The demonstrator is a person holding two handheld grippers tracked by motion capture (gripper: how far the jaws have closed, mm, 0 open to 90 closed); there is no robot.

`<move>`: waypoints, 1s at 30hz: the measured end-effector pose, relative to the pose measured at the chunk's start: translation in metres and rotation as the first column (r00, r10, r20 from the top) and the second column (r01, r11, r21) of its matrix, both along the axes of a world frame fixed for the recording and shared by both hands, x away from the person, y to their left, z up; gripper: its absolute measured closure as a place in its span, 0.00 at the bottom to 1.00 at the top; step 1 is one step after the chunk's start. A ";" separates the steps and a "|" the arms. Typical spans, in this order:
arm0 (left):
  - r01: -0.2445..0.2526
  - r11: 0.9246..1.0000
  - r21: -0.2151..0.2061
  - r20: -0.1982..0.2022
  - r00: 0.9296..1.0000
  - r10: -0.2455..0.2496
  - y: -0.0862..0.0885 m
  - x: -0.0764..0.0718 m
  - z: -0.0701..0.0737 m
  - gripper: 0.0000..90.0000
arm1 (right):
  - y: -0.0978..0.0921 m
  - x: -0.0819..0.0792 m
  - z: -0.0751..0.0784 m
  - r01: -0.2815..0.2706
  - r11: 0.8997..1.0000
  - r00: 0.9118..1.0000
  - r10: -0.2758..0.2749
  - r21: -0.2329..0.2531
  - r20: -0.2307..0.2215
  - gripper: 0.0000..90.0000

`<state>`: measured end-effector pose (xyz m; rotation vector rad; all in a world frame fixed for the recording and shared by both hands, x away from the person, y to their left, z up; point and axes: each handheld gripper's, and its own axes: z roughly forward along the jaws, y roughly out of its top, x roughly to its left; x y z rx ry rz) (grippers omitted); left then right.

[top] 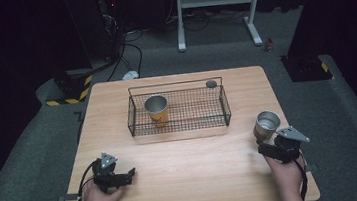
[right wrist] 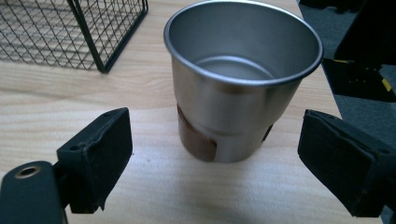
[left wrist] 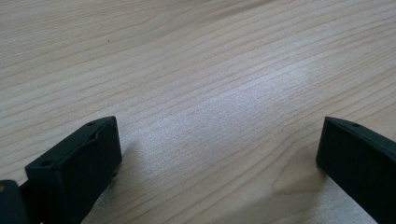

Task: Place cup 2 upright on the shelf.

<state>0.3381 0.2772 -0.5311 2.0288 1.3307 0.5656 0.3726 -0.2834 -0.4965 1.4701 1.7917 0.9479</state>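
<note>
While my left gripper rests jaws apart on the counter, my right gripper brackets, jaws apart, an upright shiny steel cup near the right edge.

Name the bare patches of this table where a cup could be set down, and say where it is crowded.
Bare wood runs across the table between the left gripper and right gripper, in front of the wire basket. Strips flank the basket on both sides. Crowded: the steel cup ahead of the right gripper, and the basket's left end, holding a yellow-banded cup.
</note>
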 end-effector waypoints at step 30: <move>0.000 1.000 0.000 0.000 1.000 0.000 0.000 0.000 0.000 0.00 | -0.001 0.050 -0.006 0.023 0.999 1.000 -0.023 0.042 0.003 0.15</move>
